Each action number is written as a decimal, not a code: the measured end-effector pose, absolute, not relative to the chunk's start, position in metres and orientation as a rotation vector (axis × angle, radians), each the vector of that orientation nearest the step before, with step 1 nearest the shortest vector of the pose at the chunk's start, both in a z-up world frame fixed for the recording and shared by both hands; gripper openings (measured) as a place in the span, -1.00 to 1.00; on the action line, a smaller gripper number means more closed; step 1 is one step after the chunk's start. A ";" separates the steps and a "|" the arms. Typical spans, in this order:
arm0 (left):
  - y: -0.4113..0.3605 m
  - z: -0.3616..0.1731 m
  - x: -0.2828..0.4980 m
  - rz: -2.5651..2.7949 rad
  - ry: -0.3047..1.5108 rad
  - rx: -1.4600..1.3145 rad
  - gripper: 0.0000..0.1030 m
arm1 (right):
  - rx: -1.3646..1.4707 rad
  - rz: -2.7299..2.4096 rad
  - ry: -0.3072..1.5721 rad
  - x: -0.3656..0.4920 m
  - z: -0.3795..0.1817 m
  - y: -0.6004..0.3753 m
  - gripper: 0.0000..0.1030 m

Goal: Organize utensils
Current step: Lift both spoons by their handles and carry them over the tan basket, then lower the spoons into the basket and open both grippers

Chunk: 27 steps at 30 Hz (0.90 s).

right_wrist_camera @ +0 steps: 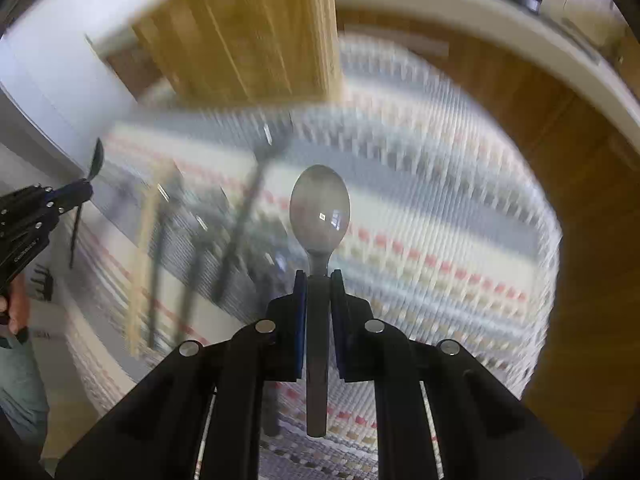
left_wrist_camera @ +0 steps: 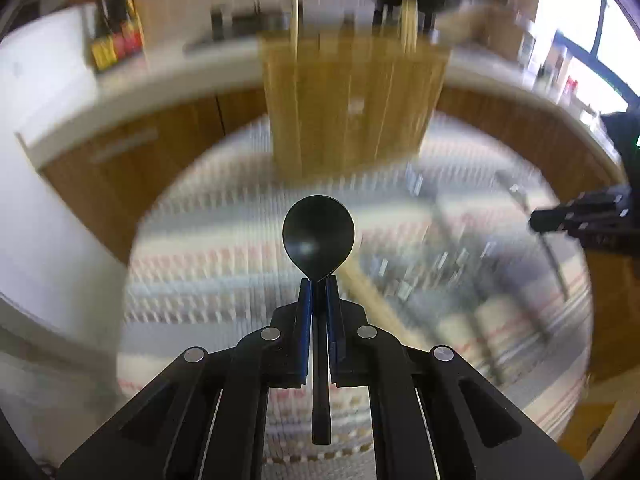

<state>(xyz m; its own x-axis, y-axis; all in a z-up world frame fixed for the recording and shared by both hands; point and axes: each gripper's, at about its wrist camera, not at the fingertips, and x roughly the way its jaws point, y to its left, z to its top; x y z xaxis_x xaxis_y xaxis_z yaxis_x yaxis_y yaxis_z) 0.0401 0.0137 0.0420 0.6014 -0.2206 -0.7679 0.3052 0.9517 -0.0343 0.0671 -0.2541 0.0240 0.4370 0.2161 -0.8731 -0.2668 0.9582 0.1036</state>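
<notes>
My left gripper (left_wrist_camera: pixel 319 280) is shut on a black spoon (left_wrist_camera: pixel 319 232), bowl pointing forward, held above a striped woven mat (left_wrist_camera: pixel 208 248). My right gripper (right_wrist_camera: pixel 319 274) is shut on a silver spoon (right_wrist_camera: pixel 320 204), bowl forward, above the same mat (right_wrist_camera: pixel 432 208). A wooden utensil organizer (left_wrist_camera: pixel 352 96) stands at the far edge of the mat, also in the right wrist view (right_wrist_camera: pixel 248 28). Several blurred utensils (right_wrist_camera: pixel 192 240) lie on the mat. The left gripper with the black spoon shows at the left of the right wrist view (right_wrist_camera: pixel 86 186); the right gripper shows at the right of the left wrist view (left_wrist_camera: pixel 536 222).
A white counter edge (left_wrist_camera: pixel 120 88) with wooden cabinet fronts (left_wrist_camera: pixel 132 152) curves behind the mat. Bottles (left_wrist_camera: pixel 116 36) stand on the counter at the back left. The person's hand (right_wrist_camera: pixel 14 308) is at the left. Both views are motion-blurred.
</notes>
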 end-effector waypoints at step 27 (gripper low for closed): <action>-0.011 0.150 0.126 -0.359 0.164 -0.180 -0.91 | 0.122 0.312 0.259 0.141 0.171 -0.238 -0.81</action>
